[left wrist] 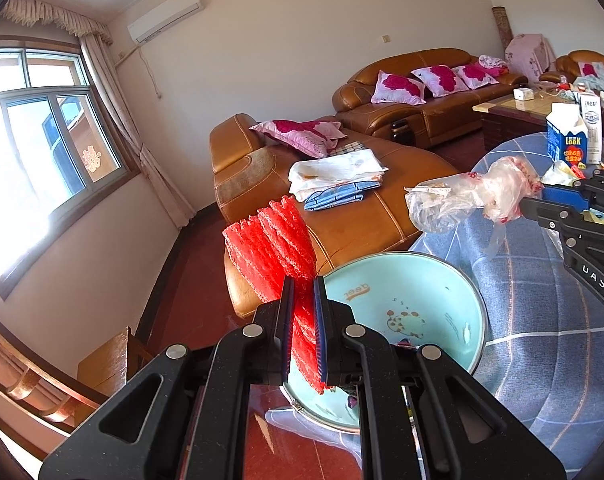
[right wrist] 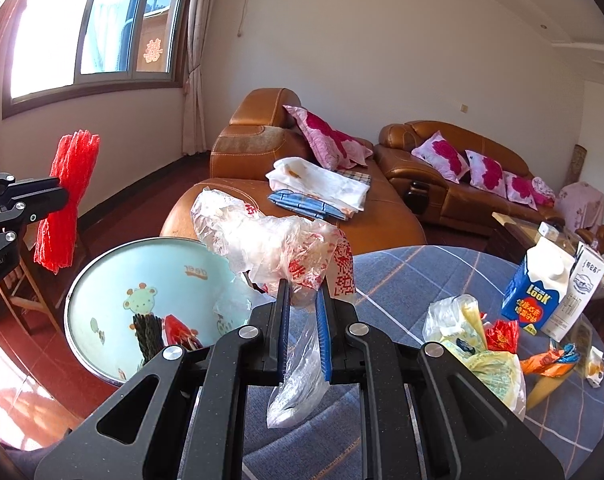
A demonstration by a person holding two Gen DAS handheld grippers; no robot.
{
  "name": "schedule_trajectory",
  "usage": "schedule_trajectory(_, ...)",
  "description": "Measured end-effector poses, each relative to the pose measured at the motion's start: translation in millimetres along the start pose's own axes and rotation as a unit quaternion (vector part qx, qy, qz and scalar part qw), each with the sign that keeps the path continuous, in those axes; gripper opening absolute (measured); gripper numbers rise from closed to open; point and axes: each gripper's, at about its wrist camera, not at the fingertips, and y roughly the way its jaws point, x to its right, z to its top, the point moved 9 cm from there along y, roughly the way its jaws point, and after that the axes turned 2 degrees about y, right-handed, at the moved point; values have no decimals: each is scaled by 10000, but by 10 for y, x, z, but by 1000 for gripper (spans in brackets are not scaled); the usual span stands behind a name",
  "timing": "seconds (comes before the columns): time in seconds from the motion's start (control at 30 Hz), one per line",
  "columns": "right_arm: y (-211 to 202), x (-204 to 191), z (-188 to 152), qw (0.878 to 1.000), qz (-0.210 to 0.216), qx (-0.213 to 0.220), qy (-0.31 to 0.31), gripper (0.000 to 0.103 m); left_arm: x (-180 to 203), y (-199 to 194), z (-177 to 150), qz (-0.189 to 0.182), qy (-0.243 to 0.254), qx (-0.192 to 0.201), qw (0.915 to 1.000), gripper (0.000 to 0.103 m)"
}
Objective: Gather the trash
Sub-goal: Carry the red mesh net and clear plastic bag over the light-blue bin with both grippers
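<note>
The left gripper [left wrist: 302,320] is closed on a red mesh [left wrist: 270,244], held over the rim of the basin [left wrist: 454,280]. The right gripper [right wrist: 304,308] pinches a clear bag [right wrist: 270,240] above the same basin. Inside it 2 or 3 pieces lie already (one black, one red). So, I judge, the task is about half done. Farther on the table [right wrist: 422,276] remain a yellow bag [right wrist: 478,344], wrappers [right wrist: 550,360] and 2 cartons [right wrist: 542,288].
</note>
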Motion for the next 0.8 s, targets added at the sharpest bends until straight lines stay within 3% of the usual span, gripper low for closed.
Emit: schedule_trajectory(0.8,183,-267,62,9992,244,-13,-310,13,-28,134,-48,196,14,-138,9997,9)
